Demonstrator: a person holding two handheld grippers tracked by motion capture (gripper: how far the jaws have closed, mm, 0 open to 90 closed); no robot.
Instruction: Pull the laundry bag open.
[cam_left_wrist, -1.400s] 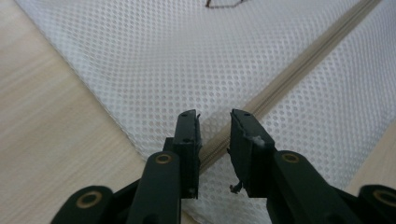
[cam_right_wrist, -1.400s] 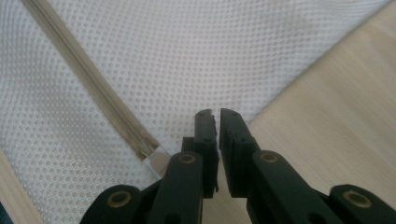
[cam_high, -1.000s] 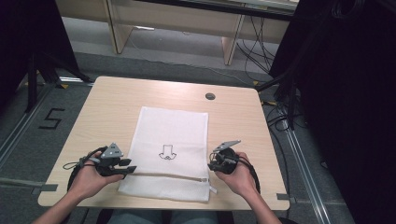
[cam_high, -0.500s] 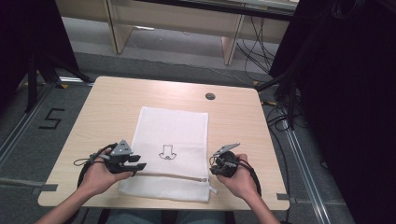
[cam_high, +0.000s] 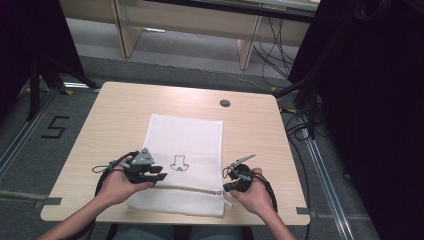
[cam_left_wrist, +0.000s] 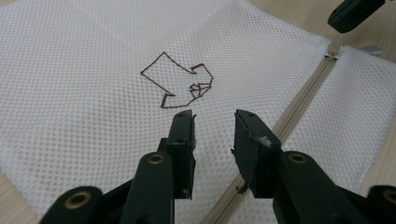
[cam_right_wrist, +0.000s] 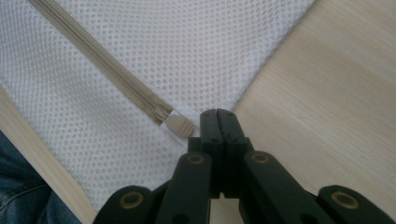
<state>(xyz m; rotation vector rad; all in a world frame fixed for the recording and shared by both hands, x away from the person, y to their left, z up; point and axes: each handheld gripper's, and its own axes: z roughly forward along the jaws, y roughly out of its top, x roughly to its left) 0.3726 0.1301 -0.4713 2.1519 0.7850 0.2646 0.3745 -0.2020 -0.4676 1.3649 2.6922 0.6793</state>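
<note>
Near table edge (cam_high: 165, 219): the mesh laundry bag (cam_high: 187, 142) reaches almost to this edge, so little bare wood is left between the bag and the person.
Right gripper (cam_right_wrist: 218, 114): jaws pressed fully together at the bag's near right corner, just beside the zipper pull (cam_right_wrist: 180, 124). Whether a bit of mesh edge is pinched between them, I cannot tell. Judged purpose: pinning or holding that corner so the bag stays put while the zipper is worked.
Left gripper (cam_left_wrist: 212, 128): jaws partly apart with nothing between them, hovering over the mesh just above the zipper line (cam_left_wrist: 299, 109). They have just been closing. Judged purpose: lining up to grasp the fabric or zipper.
Laundry bag: white, flat, lying lengthwise in the middle of the table, with the zipper running across its near end and looking closed.
Arrow mark (cam_left_wrist: 180, 80): drawn in dark ink on the mesh, just beyond the left jaws.
Side room: bare wood (cam_high: 102, 135) on both sides of the bag, wider on the left.
Far room: open tabletop beyond the bag. A round cable grommet (cam_high: 225, 103) sits well apart from it near the far edge.
</note>
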